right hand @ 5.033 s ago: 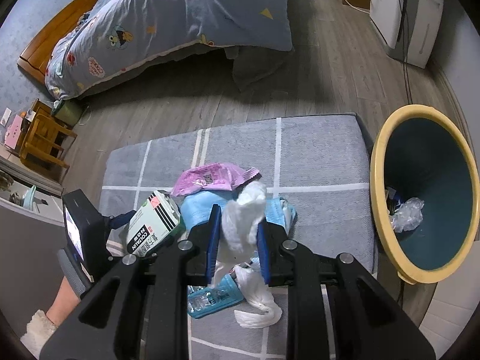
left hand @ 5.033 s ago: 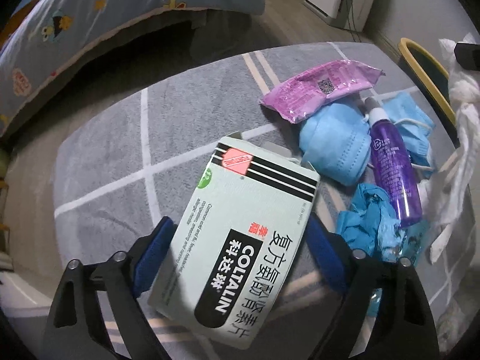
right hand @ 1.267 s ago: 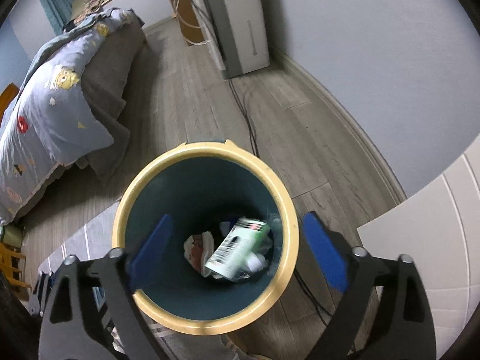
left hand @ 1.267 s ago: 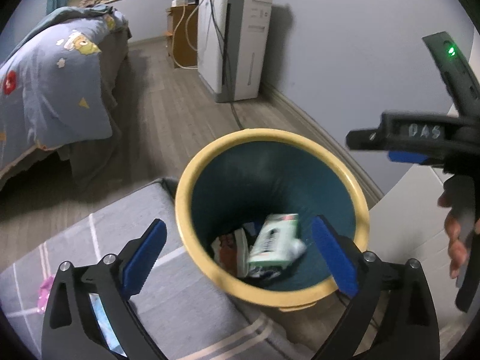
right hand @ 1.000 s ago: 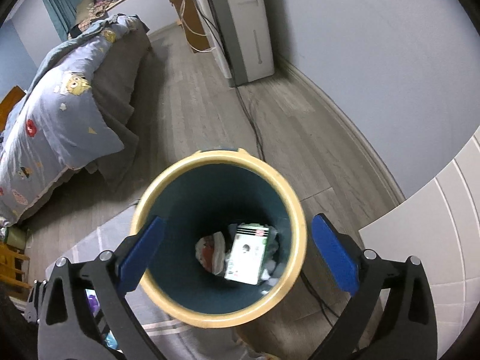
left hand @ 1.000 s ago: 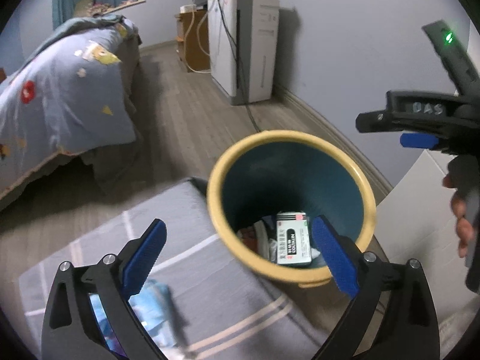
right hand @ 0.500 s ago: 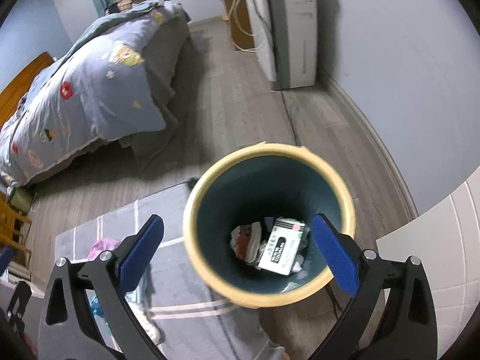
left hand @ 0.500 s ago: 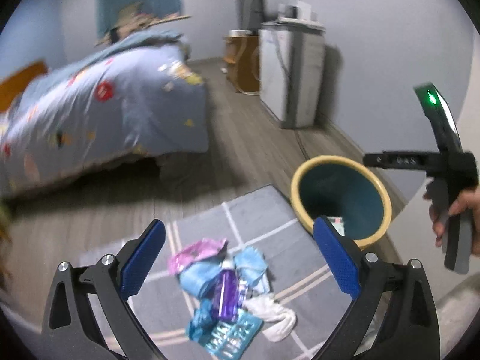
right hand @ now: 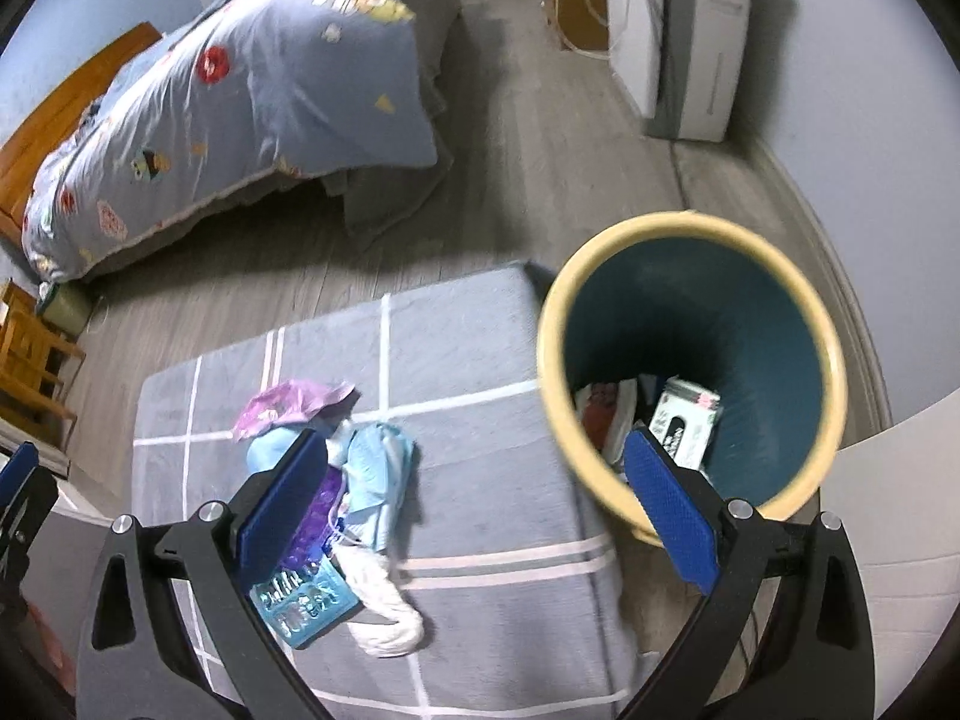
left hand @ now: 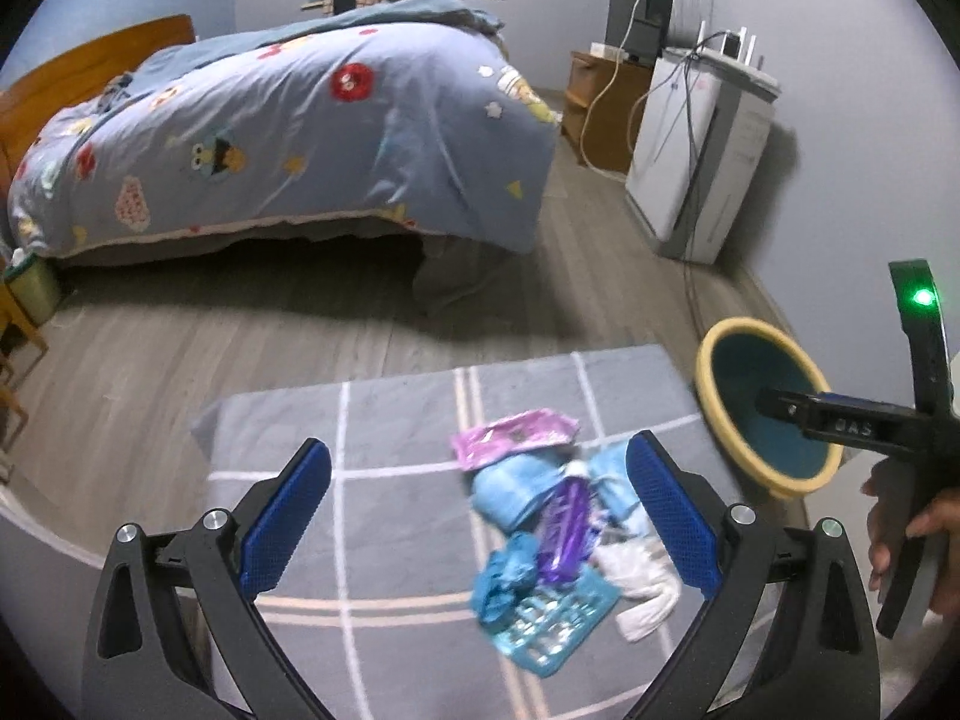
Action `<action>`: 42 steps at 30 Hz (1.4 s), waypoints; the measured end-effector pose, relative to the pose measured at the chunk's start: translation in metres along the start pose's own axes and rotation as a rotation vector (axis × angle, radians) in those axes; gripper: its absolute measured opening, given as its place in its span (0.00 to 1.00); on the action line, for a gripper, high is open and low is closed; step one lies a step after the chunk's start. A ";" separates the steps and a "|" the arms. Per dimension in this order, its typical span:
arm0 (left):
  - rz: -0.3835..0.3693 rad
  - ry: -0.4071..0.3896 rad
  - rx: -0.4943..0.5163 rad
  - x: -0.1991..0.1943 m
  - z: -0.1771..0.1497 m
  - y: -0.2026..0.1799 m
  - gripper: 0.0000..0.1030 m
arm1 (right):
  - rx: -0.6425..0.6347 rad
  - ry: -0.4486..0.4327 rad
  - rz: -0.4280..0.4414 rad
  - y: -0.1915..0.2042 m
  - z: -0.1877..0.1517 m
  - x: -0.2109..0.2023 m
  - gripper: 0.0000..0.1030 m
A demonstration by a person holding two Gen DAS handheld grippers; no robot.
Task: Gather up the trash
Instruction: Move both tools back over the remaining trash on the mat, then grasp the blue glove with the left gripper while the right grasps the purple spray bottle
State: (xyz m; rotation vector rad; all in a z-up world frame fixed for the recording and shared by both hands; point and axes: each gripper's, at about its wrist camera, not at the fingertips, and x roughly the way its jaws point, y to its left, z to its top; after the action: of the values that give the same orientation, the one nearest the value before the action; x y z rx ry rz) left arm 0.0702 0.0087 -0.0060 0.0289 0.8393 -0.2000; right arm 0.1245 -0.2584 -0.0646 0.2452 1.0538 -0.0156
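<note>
A heap of trash lies on the grey checked mat: a pink wrapper, a blue face mask, a purple spray bottle, a teal blister pack, a crumpled blue glove and a white tissue. The yellow-rimmed teal bin stands at the mat's right edge, holding the white medicine box. My left gripper hangs open and empty high above the heap. My right gripper is open and empty between the heap and the bin.
A bed with a blue patterned quilt fills the far left. A white appliance with cables and a wooden cabinet stand by the right wall. Wooden furniture sits at the left edge. A person's hand holds the other gripper.
The medicine box and the tissue wad were dropped; the box now lies in the bin. Both grippers opened and pulled back from the bin, swinging left toward the heap on the mat.
</note>
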 end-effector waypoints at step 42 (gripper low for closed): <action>-0.173 0.322 0.139 0.102 -0.087 -0.010 0.51 | -0.070 0.308 0.075 0.112 -0.023 0.117 0.18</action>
State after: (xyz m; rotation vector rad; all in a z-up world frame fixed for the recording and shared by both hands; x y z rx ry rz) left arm 0.0711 -0.0094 -0.1393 0.1219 1.1484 -0.4241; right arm 0.1774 -0.1327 -0.1545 0.2279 1.3479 0.1295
